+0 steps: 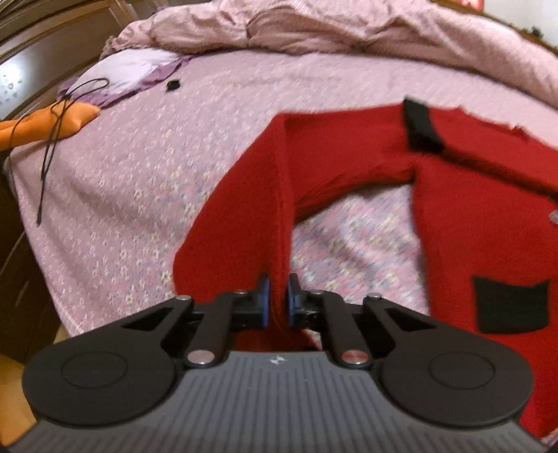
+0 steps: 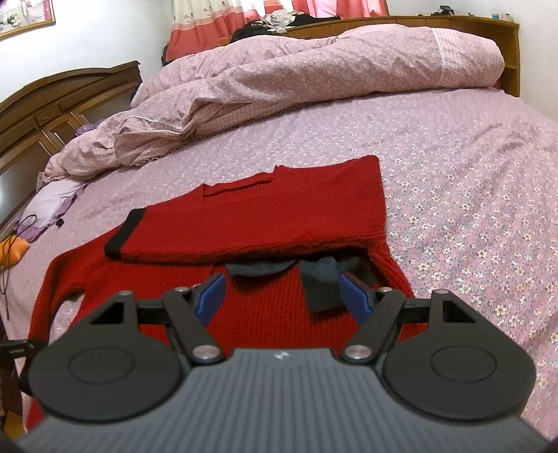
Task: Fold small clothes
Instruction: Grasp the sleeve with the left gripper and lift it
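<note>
Floral bedsheet [image 2: 470, 181] under red sweater [image 2: 272, 209]

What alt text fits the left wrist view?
The left gripper is shut on a sleeve of a red sweater with black cuffs, spread on a floral pink bedsheet. A rumpled pink duvet lies behind; an orange item sits far left.

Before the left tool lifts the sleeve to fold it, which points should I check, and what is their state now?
1. Left tool shut on red sleeve: ok.
2. Right tool open, holding nothing: ok.
3. Other sleeve, black cuff, already folded across red sweater: ok.
4. Sweater lying flat on bedsheet: ok.
5. Black cord away from sweater: ok.
6. How deep the grip sits on the sleeve: cannot tell.
</note>
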Available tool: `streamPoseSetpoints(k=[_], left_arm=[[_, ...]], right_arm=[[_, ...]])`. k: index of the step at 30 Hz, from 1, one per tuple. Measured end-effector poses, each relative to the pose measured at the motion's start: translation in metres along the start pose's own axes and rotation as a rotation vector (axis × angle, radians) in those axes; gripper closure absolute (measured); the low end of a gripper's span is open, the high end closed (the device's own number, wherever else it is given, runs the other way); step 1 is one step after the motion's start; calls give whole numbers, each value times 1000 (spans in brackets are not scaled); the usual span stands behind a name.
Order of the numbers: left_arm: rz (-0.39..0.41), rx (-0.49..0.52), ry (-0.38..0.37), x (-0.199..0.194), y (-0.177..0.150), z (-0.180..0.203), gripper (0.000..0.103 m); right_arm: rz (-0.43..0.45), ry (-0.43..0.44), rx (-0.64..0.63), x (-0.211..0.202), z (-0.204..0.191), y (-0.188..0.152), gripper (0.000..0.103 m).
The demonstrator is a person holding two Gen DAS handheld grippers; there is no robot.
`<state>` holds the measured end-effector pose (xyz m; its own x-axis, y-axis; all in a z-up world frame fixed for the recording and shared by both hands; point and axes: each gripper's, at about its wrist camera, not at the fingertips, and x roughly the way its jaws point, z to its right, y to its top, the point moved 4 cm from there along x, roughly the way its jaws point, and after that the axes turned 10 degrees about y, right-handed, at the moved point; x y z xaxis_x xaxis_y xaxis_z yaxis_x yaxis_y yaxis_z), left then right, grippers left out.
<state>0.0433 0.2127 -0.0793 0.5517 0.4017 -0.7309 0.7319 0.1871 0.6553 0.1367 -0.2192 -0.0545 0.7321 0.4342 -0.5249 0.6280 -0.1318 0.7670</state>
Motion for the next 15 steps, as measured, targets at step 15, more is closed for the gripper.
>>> streamPoseSetpoints(k=[15], left_arm=[[146, -81, -184, -62, 74, 1, 94]], right_arm=[[5, 22, 1, 0, -1, 0, 29]])
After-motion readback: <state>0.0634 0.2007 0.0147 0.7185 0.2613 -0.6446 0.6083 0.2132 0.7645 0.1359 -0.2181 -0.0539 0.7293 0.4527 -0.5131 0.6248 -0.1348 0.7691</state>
